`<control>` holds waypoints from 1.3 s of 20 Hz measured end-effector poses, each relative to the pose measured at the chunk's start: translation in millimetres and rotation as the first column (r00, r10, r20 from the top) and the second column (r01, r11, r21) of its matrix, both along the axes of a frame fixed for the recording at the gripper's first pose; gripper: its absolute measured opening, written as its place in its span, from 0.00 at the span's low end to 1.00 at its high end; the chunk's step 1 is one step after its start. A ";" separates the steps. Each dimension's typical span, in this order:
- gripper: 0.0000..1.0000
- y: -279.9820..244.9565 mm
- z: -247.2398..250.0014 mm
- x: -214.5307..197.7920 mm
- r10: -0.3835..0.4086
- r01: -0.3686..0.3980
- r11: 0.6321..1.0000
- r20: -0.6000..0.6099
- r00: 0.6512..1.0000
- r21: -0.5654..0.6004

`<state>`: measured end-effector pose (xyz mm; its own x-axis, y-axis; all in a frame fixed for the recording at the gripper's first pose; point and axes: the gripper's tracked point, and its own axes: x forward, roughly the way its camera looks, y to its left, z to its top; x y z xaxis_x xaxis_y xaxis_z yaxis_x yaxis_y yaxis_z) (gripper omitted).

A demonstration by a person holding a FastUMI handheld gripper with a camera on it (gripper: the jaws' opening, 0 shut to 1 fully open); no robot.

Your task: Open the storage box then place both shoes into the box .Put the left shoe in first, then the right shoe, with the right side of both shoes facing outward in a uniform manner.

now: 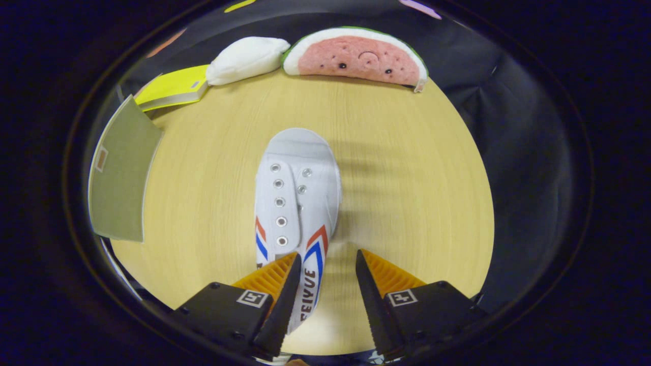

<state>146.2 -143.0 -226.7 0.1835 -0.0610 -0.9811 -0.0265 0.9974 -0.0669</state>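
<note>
**Shoe lies lengthwise, heel end at the fingers**

The white canvas shoe [297, 203] lies on the round wooden table [407, 203], its long axis running straight away from the gripper [328, 274]: toe at the far end, heel end near. The fingers stand apart, gripping nothing. The left finger [277, 284] overlaps the shoe's near end, while the right finger [376, 284] hangs over bare table to the shoe's right, so the shoe sits left of the gap's centre. Whether the left finger touches the canvas or only hovers above it is hard to tell.

To the left a flat greenish panel [119, 188], possibly the storage box's lid, overhangs the table edge. At the far edge lie a yellow book [173, 89], a white plush [246, 58] and a watermelon-slice plush [356, 56]. Black cloth surrounds the table.
</note>
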 end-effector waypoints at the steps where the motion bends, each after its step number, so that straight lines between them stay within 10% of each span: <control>1: 0.59 6.8 -2.3 0.0 0.013 -0.012 1.000 -0.014 1.000 0.026; 8: 0.06 5.3 -2.1 1.4 -0.105 0.102 0.980 0.008 0.994 0.171; 15: 0.06 13.0 7.8 -6.8 -0.192 0.191 0.928 -0.030 0.981 0.320; 26: 0.06 68.4 108.2 -30.2 -0.127 0.097 0.926 0.061 0.990 0.365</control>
<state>116.0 -74.6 -118.6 0.2769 0.2689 -0.9225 0.0772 0.9507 0.3003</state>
